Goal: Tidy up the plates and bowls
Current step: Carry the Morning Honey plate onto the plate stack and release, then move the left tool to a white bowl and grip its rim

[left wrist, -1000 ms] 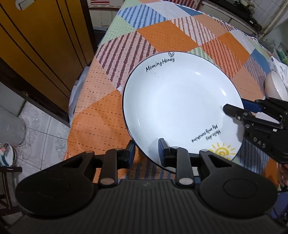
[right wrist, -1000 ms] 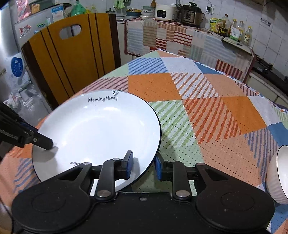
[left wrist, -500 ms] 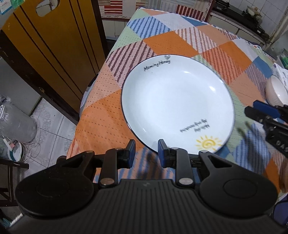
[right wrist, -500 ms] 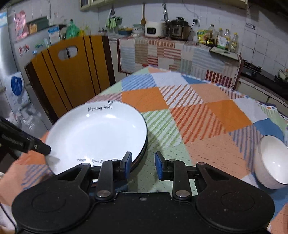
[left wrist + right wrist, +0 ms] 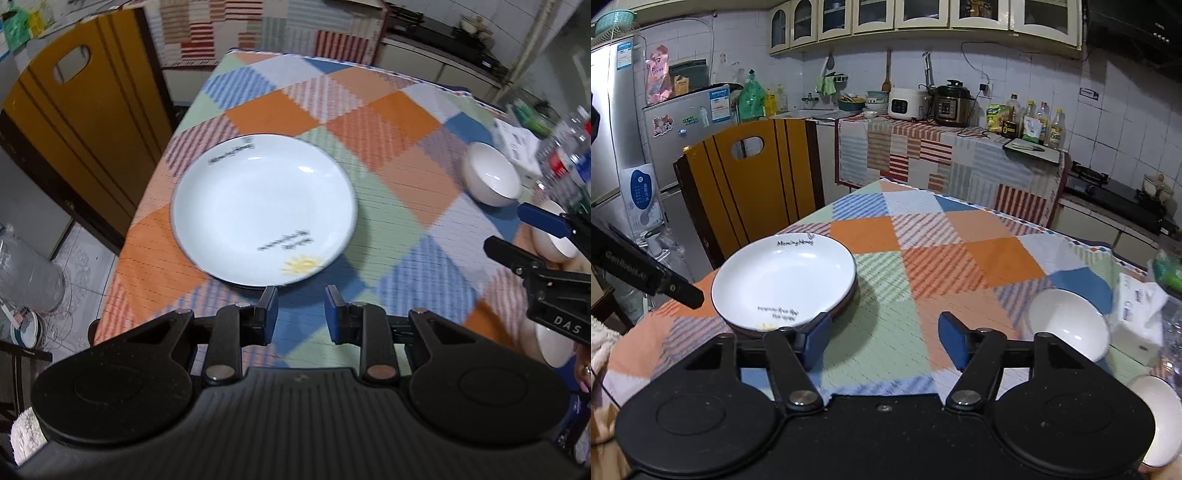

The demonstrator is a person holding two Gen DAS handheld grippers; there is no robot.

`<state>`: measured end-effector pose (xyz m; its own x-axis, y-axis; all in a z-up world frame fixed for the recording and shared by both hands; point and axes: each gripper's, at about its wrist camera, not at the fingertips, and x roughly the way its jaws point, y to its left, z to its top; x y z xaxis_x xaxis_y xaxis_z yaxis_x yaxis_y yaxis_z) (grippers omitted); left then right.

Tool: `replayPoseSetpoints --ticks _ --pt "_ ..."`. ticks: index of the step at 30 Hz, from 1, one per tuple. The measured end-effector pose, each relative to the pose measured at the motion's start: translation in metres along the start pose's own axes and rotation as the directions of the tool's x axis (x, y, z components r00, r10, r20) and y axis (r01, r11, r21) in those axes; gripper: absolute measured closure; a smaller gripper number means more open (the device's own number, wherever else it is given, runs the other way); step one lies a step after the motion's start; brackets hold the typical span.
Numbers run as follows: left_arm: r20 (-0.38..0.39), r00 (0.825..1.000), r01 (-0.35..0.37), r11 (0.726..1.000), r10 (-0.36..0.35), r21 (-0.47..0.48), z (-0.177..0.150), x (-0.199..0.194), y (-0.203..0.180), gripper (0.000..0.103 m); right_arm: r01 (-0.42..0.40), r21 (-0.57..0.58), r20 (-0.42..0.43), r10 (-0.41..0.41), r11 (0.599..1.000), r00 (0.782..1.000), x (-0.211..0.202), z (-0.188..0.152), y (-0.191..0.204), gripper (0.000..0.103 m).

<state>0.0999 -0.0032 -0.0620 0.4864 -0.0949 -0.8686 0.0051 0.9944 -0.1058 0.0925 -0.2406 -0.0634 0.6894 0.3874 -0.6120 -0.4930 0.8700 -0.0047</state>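
A white plate point(image 5: 264, 208) with black lettering and a yellow sun lies on a darker plate underneath, at the table's left end; it also shows in the right wrist view point(image 5: 783, 282). My left gripper point(image 5: 300, 312) is open and empty, just short of the plate's near rim. My right gripper point(image 5: 884, 338) is open wide and empty, over the cloth to the right of the plate. A white bowl point(image 5: 491, 179) sits at the right, also seen in the right wrist view point(image 5: 1067, 323). More white bowls point(image 5: 1158, 421) lie at the near right edge.
The table point(image 5: 960, 258) has a checked cloth. A yellow chair point(image 5: 753, 188) stands at its far left. A tissue pack point(image 5: 1137, 310) and bottles point(image 5: 569, 155) sit at the right edge. A counter with cookers point(image 5: 934, 103) is behind.
Both grippers have let go of the plate and pulled back from it. The right gripper has opened wider and swung right, so the bowls come into view.
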Motion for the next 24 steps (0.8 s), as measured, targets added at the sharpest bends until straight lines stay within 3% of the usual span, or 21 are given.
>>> replayPoseSetpoints --ticks 5,8,11,13,18,24 --pt "-0.004 1.0 0.011 0.998 -0.01 0.061 -0.004 -0.004 -0.044 0.069 -0.003 -0.057 -0.014 0.002 0.998 1.0 -0.03 -0.019 -0.018 0.026" --pt "-0.004 1.0 0.024 0.993 -0.024 0.113 -0.006 0.003 -0.071 0.062 -0.016 -0.085 -0.023 0.014 0.996 1.0 -0.049 -0.035 -0.028 0.009" --pt "-0.007 0.998 0.057 0.988 -0.057 0.141 -0.009 0.012 -0.094 0.06 -0.017 -0.089 -0.048 0.013 0.996 0.999 -0.064 -0.052 -0.041 0.009" --pt "-0.022 0.996 0.089 0.989 -0.087 0.115 -0.009 0.019 -0.104 0.049 -0.005 -0.097 -0.08 -0.002 0.995 0.997 -0.073 -0.066 -0.048 0.009" --pt "-0.013 0.989 0.146 0.979 -0.146 0.143 -0.012 0.03 -0.139 0.038 0.006 -0.085 -0.128 -0.017 0.996 0.992 -0.092 -0.096 -0.066 0.009" --pt "-0.03 0.98 0.2 0.959 -0.198 0.199 -0.025 0.045 -0.177 0.033 0.065 -0.031 -0.158 -0.069 0.997 0.985 -0.101 -0.124 -0.086 0.007"
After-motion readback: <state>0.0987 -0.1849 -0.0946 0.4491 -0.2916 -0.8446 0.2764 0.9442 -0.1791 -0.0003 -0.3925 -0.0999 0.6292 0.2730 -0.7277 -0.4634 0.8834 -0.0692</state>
